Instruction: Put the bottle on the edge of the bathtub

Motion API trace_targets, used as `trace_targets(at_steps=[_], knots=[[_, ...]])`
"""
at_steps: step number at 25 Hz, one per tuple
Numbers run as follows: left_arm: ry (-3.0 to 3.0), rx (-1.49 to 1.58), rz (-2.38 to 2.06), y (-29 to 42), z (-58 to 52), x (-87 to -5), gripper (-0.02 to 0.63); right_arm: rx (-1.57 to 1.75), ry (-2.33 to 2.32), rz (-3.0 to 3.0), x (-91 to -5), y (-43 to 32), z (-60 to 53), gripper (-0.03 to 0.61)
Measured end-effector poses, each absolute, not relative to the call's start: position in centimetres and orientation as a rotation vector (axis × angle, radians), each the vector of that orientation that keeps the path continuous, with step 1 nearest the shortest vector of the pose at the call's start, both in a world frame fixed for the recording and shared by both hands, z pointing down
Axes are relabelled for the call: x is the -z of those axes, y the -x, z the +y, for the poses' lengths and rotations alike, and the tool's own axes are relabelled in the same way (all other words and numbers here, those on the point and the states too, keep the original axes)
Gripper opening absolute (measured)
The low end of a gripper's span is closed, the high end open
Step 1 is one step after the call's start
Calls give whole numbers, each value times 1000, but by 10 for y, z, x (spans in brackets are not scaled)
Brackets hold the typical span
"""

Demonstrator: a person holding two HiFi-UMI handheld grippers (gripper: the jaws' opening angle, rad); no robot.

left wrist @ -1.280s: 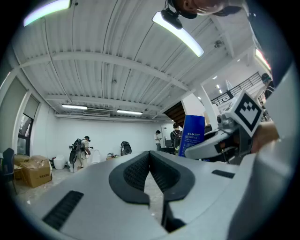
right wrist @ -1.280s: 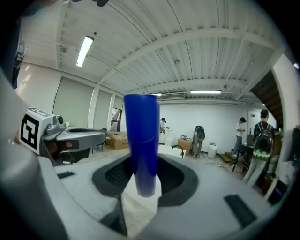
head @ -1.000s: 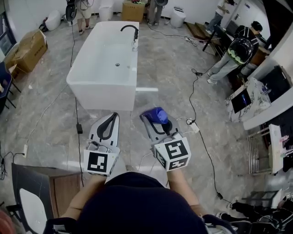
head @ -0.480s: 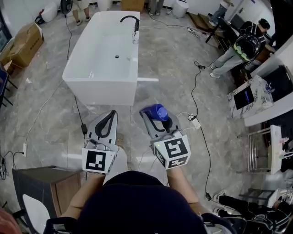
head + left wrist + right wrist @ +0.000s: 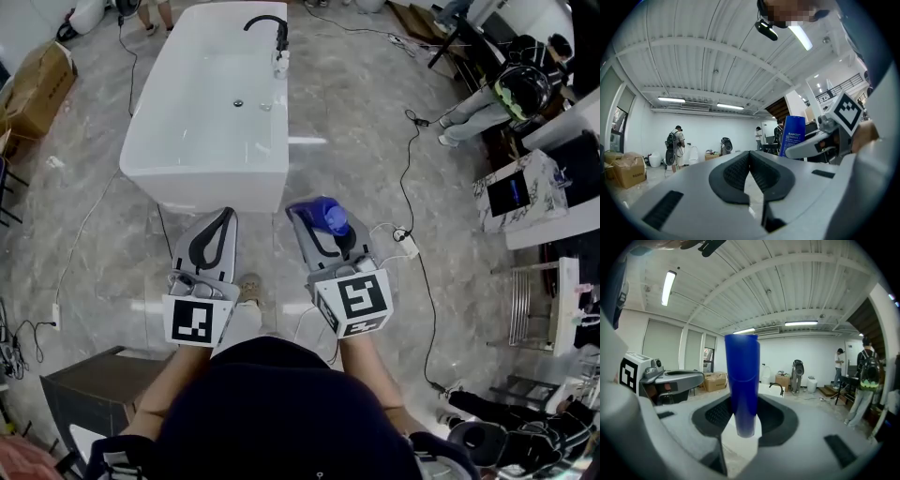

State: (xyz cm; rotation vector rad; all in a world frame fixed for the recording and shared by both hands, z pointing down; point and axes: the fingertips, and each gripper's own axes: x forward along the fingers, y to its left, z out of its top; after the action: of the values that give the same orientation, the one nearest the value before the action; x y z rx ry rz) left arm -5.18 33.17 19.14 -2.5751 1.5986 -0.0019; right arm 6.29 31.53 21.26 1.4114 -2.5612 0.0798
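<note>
Grey marble floor [image 5: 356, 122], cardboard box [image 5: 37, 82]; white ribbed ceiling [image 5: 717, 56], strip lights [image 5: 671, 99].

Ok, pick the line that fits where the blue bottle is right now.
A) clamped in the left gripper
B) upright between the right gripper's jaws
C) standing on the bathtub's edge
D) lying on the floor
B: the blue bottle stands upright between the jaws of the right gripper, which are closed on it, over the floor short of the white bathtub.
</note>
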Motion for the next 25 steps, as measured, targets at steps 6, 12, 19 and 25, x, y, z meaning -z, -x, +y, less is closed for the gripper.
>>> trace_targets(at_steps=[6, 12, 19, 25], knots=[[2614, -21, 1552, 87, 291, -190, 3, -81, -1467, -2521, -209, -30, 281, 155], [2652, -49, 1507, 100, 257, -195, 3, -67, -1517, -2473, -212, -20, 256, 155], [2690, -64, 1503, 111, 239, -205, 3, -80, -1539, -2409, -218, -20, 242, 155], [2673, -64, 1559, 128, 228, -204, 3, -49, -1514, -2423, -212, -11, 221, 155]])
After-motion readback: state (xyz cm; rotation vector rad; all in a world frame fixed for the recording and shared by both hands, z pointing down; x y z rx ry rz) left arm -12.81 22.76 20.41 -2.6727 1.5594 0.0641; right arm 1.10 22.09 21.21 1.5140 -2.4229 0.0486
